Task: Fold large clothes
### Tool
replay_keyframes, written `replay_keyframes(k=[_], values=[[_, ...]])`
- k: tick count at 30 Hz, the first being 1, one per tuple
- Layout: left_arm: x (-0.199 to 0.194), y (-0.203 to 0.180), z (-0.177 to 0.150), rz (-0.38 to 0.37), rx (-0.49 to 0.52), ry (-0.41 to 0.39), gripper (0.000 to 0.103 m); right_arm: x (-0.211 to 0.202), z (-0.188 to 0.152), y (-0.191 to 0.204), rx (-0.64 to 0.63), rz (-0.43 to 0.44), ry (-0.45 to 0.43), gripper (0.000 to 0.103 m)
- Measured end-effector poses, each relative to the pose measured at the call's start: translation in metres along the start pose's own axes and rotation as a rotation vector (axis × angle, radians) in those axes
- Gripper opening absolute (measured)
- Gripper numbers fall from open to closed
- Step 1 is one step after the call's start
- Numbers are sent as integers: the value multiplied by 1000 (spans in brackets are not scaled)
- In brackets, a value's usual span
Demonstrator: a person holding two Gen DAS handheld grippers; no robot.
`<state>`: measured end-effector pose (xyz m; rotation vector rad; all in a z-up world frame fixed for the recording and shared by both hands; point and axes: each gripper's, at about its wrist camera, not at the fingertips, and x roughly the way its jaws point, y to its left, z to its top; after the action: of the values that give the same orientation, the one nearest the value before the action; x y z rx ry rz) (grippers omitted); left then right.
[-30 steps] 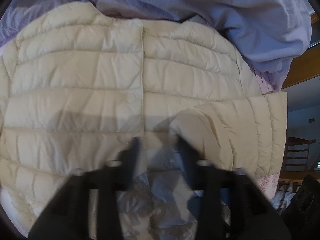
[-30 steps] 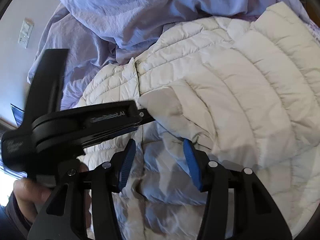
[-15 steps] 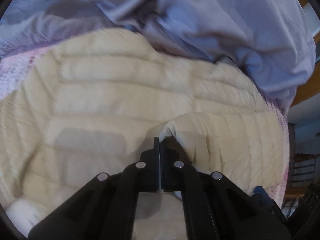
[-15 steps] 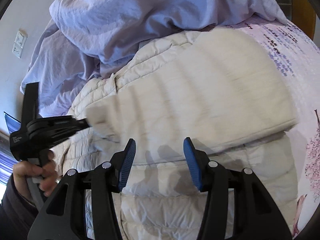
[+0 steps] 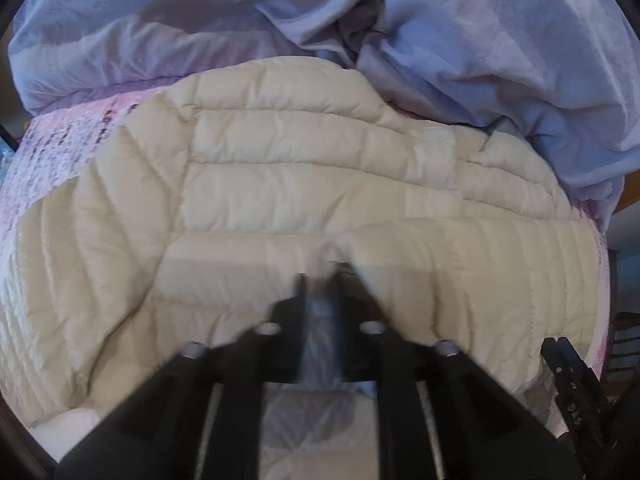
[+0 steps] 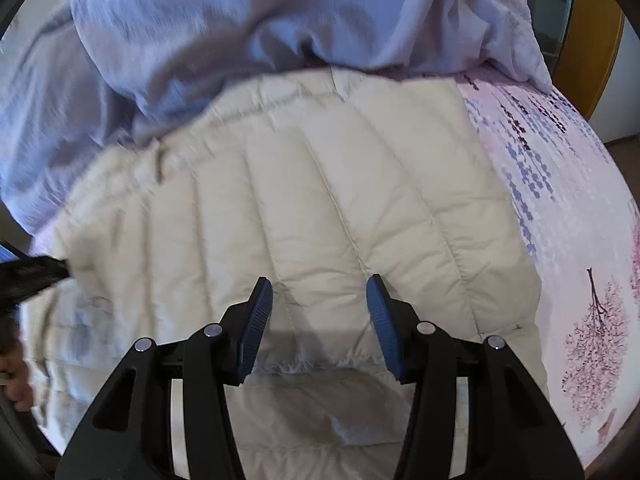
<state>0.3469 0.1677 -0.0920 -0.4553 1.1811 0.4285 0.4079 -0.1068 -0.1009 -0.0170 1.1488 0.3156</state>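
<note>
A cream quilted puffer jacket lies spread on the bed; it also fills the right wrist view. One sleeve is folded across its body. My left gripper is blurred, its jaws a small gap apart at the sleeve's cuff end; cuff fabric lies in the gap. My right gripper is open and empty, with blue pads, hovering over the folded sleeve near the jacket's lower edge. The left gripper shows as a dark shape at the left edge of the right wrist view.
A rumpled lavender duvet is heaped behind the jacket, also in the right wrist view. A pink floral bedsheet lies to the right. A wooden headboard edge shows at the far right.
My left gripper shut on the sleeve cuff, carried it across the jacket, and its jaws have now parted slightly. The right gripper stayed open and swung right over the folded sleeve.
</note>
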Motion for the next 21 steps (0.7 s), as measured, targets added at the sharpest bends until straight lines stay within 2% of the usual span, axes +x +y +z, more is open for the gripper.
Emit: replay_keyframes(k=[2, 11, 16, 19, 21], values=[[-5, 4, 0, 14, 1, -19, 35, 5, -3, 2, -13, -19, 7, 52], [-19, 6, -3, 39, 9, -50, 46, 18, -6, 12, -91, -95, 22, 53], [-27, 12, -10, 49, 6, -62, 56, 14, -3, 12, -62, -90, 38, 54], [-36, 22, -14, 63, 1, -77, 60, 1, 0, 21, -35, -49, 9, 54], [-41, 30, -16, 73, -4, -83, 61, -5, 1, 37, -62, -28, -11, 54]])
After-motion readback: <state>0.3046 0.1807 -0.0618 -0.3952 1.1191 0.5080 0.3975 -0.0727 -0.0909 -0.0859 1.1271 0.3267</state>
